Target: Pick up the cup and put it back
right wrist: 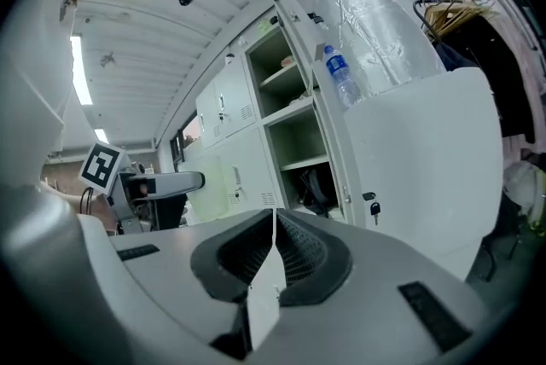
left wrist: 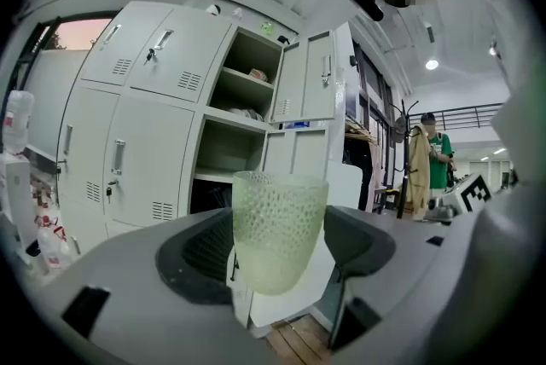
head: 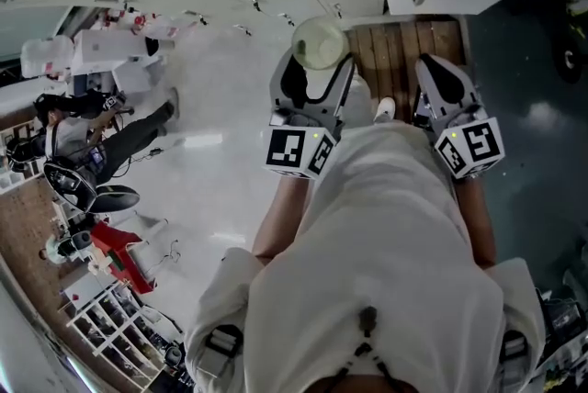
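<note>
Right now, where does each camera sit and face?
Head view: on the person's head, facing steeply down; shows both arms, the right gripper, and the left gripper holding the pale green dimpled plastic cup.
Left gripper view: on that gripper, along jaws shut on the cup, toward open grey metal lockers.
Right gripper view: on that gripper, along shut jaws, toward the lockers.
Shared: lockers, in both gripper views.

free: open locker compartments (left wrist: 229, 146) ahead | blocked: swung-out locker door (left wrist: 309, 82) right of opening; closed lockers (left wrist: 145, 99) left
</note>
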A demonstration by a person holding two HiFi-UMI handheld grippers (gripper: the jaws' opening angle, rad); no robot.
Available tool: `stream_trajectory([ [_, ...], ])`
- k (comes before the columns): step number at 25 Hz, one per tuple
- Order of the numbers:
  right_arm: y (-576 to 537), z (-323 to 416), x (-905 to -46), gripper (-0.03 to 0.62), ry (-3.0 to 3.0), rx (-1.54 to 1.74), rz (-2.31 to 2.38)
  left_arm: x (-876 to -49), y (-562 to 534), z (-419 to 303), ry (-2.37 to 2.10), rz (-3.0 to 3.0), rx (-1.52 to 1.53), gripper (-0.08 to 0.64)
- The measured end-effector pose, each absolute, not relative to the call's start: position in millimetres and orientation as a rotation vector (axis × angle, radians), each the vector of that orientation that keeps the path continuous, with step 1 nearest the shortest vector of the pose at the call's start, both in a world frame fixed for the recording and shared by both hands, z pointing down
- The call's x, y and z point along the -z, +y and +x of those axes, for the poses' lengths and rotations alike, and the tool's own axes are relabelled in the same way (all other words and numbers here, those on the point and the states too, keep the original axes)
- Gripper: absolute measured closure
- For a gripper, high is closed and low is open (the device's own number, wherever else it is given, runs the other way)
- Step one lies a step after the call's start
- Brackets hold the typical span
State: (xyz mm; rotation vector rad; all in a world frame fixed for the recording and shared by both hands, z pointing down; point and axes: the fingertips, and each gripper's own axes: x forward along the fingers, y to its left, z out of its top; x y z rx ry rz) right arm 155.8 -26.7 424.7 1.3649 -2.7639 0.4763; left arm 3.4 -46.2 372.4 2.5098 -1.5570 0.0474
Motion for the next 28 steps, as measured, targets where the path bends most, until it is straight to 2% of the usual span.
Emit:
stream_trajectory([
  [28, -13, 137, -428, 0.565, -2.755, -0.438, 1.301, -378, -26, -18, -1.624, 2.473, -0.002, 0.225],
])
